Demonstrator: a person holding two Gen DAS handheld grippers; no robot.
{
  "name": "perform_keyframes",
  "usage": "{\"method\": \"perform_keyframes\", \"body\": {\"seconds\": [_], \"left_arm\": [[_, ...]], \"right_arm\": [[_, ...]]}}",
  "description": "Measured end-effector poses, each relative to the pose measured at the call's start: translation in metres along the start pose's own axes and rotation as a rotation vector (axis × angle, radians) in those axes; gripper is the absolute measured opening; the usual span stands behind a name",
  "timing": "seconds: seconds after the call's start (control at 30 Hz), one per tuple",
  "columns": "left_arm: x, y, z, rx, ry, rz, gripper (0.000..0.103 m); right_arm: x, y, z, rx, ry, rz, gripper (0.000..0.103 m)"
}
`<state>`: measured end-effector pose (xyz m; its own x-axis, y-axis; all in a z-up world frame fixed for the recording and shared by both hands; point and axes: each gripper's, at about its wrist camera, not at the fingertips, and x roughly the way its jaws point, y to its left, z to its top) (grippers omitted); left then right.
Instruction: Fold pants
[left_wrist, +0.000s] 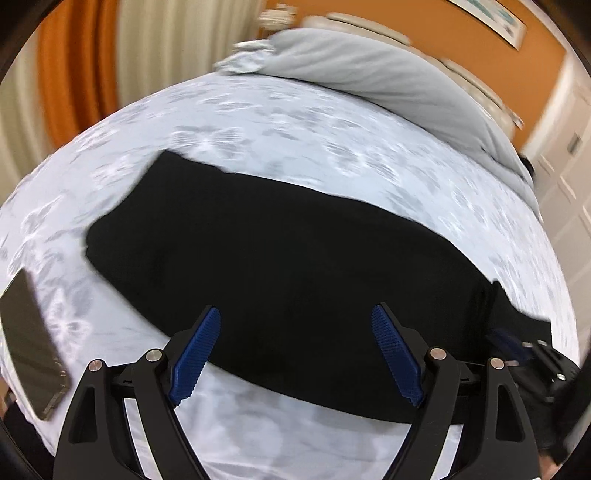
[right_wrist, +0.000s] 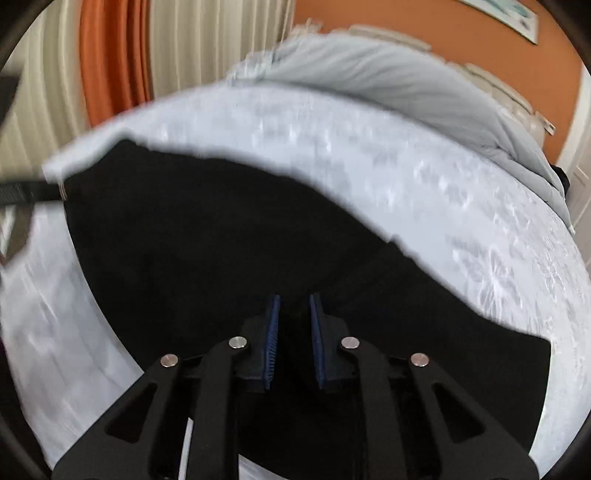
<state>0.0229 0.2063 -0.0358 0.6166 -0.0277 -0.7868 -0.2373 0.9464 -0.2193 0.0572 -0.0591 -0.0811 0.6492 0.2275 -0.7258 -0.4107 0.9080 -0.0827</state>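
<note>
Though blurred, black pants (left_wrist: 280, 258): left tongs (left_wrist: 295, 354) agape, right tongs (right_wrist: 294, 341) seemingly pinching cloth.

Bed with pale blue floral-print sheet (left_wrist: 332, 147). On it: black fabric pants (left_wrist: 277, 266) mid-bed; grey bunched duvet (left_wrist: 388, 81) beyond pants; dark flat smartphone (left_wrist: 31, 343) left of pants.

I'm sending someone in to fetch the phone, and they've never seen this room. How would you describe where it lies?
Start at the bed with the pale flower-patterned sheet, where the black pants lie spread out. The phone lies flat on the sheet near the bed's edge, beyond the left gripper, apart from the pants. It is the only flat, hard, dark slab there; everything else is cloth.
</note>
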Motion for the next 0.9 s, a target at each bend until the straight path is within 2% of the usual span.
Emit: {"method": "perform_keyframes", "body": {"seconds": [0.03, 0.1, 0.17, 0.2, 0.3, 0.33, 0.37, 0.4, 0.43, 0.5, 0.53, 0.57, 0.63, 0.67, 0.77, 0.87, 0.9], "left_arm": [[-0.001, 0.012, 0.003, -0.029, -0.001, 0.017, 0.082], [0.002, 0.036, 0.010, -0.084, 0.004, 0.073, 0.082], [0.008, 0.061, 0.017, -0.145, 0.010, 0.159, 0.082], [0.011, 0.075, 0.019, -0.192, 0.019, 0.180, 0.082], [0.019, 0.120, 0.021, -0.392, 0.056, 0.121, 0.082], [0.023, 0.133, 0.019, -0.456, 0.065, 0.112, 0.082], [0.030, 0.146, 0.016, -0.524, 0.076, 0.103, 0.082], [0.036, 0.154, 0.015, -0.563, 0.084, 0.084, 0.082], [0.041, 0.157, 0.015, -0.575, 0.081, 0.077, 0.082], [0.041, 0.149, 0.022, -0.528, 0.040, 0.078, 0.079], [0.044, 0.142, 0.026, -0.494, 0.042, 0.041, 0.076], [0.048, 0.136, 0.027, -0.481, 0.050, 0.022, 0.068], [0.052, 0.124, 0.029, -0.450, 0.047, 0.031, 0.042], [0.053, 0.119, 0.030, -0.438, 0.051, 0.023, 0.019], [0.037, 0.102, 0.034, -0.460, 0.001, -0.054, 0.016], [0.001, 0.058, 0.046, -0.366, -0.088, -0.128, 0.015], [-0.017, 0.029, 0.048, -0.293, -0.132, -0.156, 0.015]], "right_arm": [[-0.007, 0.006, 0.008, 0.006, -0.034, 0.049, 0.016], [0.004, 0.018, 0.012, 0.010, -0.011, 0.119, 0.021], [0.034, 0.027, 0.003, 0.007, 0.083, 0.128, 0.021], [0.037, 0.026, -0.002, 0.021, 0.065, 0.125, 0.022], [0.020, 0.010, 0.012, 0.098, 0.038, 0.163, 0.025], [0.008, 0.002, 0.017, 0.125, 0.007, 0.178, 0.032], [-0.009, -0.009, 0.021, 0.156, -0.038, 0.172, 0.057], [-0.021, -0.017, 0.020, 0.175, -0.071, 0.146, 0.074], [-0.034, -0.029, 0.019, 0.191, -0.108, 0.104, 0.077], [-0.053, -0.051, 0.014, 0.209, -0.146, 0.025, 0.075], [-0.057, -0.061, 0.012, 0.219, -0.139, 0.007, 0.075], [-0.063, -0.075, 0.004, 0.250, -0.133, -0.024, 0.075], [-0.066, -0.097, -0.002, 0.309, -0.111, -0.054, 0.076], [-0.067, -0.109, -0.007, 0.344, -0.093, -0.071, 0.078], [-0.071, -0.132, -0.024, 0.400, -0.062, -0.118, 0.078], [-0.082, -0.149, -0.036, 0.423, -0.054, -0.139, 0.078], [-0.087, -0.151, -0.040, 0.428, -0.055, -0.146, 0.079]]}}
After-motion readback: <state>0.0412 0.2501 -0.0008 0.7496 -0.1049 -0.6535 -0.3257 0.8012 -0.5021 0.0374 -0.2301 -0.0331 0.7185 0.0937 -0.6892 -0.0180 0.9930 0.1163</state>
